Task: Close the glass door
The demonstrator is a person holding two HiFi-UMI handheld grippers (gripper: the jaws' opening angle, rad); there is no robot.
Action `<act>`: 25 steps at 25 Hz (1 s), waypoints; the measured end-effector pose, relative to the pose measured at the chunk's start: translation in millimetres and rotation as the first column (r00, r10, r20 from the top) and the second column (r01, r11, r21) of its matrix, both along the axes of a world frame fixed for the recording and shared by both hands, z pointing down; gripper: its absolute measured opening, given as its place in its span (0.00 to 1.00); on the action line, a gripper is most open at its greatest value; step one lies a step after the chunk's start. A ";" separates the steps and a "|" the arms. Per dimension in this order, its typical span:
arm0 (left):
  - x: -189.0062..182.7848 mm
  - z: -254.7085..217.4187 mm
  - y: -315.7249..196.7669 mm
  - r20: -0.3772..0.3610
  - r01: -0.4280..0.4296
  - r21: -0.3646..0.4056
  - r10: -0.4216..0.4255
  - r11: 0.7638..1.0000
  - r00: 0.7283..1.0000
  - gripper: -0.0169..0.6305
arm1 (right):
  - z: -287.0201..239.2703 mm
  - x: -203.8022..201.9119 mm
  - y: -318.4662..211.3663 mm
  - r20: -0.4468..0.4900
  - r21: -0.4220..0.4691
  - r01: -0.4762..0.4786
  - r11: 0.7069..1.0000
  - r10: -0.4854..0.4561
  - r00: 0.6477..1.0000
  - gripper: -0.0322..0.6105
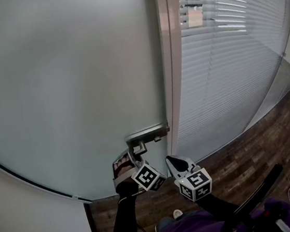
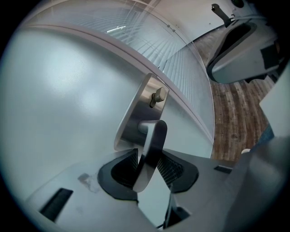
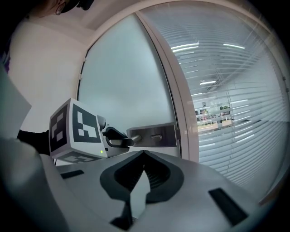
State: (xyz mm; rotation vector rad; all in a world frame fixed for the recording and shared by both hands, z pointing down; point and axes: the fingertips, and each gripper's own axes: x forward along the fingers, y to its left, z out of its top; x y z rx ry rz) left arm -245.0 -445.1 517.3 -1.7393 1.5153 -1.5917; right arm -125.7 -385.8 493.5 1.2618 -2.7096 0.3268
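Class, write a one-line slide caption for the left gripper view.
Left gripper closed on the metal lever handle of the frosted glass door.

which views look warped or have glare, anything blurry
Left gripper view: fisheye bends the door frame into an arc, corners go black, the door handle looks soft. Right gripper view: bright light streaks show through the blinds. Head view: glass door evenly lit, no hard shadows.

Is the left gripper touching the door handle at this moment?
Touching. In the left gripper view the door handle stands between the jaws of the left gripper, with both ribbed pads pressed against its sides.
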 end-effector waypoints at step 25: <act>10.3 18.7 -7.2 -0.082 -0.028 -0.020 0.026 0.999 0.996 0.20 | 19.0 -21.1 -14.6 0.024 -0.025 -0.050 0.998 0.050 0.998 0.05</act>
